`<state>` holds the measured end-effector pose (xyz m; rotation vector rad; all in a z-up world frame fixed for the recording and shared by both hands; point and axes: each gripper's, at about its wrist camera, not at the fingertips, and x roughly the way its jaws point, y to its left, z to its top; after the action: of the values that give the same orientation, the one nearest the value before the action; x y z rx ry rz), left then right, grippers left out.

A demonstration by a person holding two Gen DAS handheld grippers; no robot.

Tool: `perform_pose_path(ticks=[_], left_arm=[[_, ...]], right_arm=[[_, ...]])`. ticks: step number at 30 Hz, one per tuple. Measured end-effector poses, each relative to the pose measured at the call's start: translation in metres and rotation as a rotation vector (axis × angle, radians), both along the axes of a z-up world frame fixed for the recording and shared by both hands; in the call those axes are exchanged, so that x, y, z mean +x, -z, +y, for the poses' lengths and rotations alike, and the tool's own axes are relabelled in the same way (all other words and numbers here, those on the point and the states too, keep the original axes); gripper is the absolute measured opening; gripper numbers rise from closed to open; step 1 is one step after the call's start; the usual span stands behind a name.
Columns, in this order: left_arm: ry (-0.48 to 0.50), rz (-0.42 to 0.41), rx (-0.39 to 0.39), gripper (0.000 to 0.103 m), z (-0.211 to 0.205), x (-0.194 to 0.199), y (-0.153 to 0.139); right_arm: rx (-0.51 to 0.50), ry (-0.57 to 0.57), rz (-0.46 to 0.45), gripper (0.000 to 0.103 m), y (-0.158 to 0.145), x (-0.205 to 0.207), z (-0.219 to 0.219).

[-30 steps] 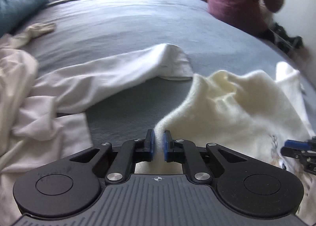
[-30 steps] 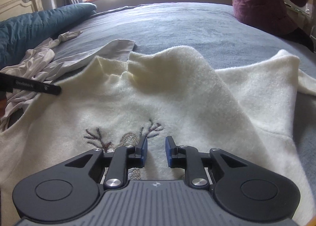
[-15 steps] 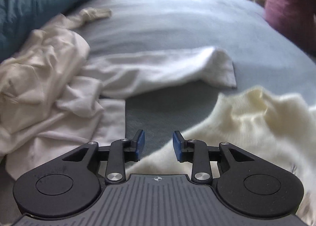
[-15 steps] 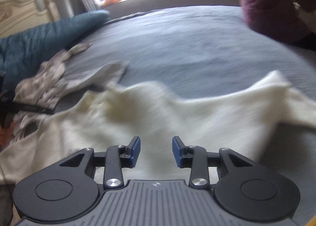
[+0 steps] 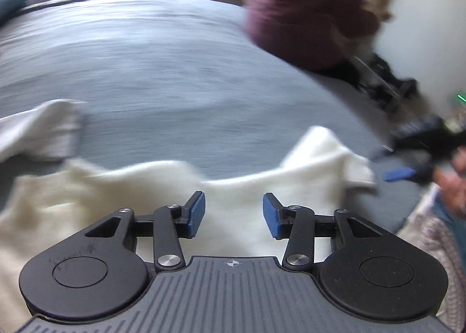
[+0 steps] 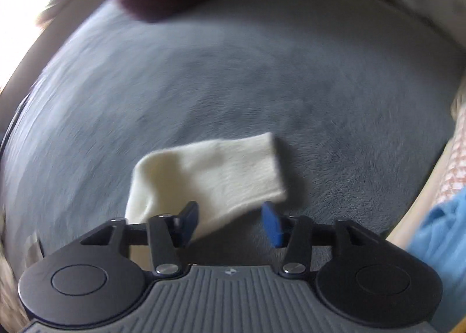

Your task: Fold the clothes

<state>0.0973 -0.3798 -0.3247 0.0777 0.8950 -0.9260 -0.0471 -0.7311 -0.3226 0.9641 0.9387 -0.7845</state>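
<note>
On grey bed (image 5: 180, 71): cream sweater (image 5: 247, 187) lies spread, soft, light (fleecy, drapes). Left gripper (image 5: 234, 213) and right gripper (image 6: 230, 221) opening, nothing pinched. Best hold: sleeve cuff (image 6: 221, 170).

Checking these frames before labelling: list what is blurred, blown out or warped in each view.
Left wrist: bed and cream sweater smeared by motion blur, window top left blown out, left gripper sharp, fisheye curves the bed's far edge. Right wrist: bed swirled by blur, sleeve soft, glare at upper left, right gripper sharp, corners darkened.
</note>
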Motion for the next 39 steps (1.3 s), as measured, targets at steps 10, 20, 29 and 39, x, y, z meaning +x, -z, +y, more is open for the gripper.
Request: perform_pose_path(ticks=[10,20,29,39], left_arm=[[-0.06,0.011,0.099,0.045,-0.03,-0.015,0.033],[-0.103,0.012,0.124,0.045,-0.014,-0.02,0.044],[-0.129,-0.009,0.118,0.045,-0.02,-0.023,0.043],[-0.138,-0.032,0.169,0.045,-0.035,-0.021,0.051]], right_arm=[[0.374,0.337,0.031,0.062,0.076,-0.013,-0.05],[0.366,0.326,-0.151,0.048,0.087,-0.015,-0.046],[0.148,0.109,-0.203,0.013,0.036,-0.011,-0.032],[-0.341,-0.33,0.03,0.012,-0.094,-0.029,-0.022]])
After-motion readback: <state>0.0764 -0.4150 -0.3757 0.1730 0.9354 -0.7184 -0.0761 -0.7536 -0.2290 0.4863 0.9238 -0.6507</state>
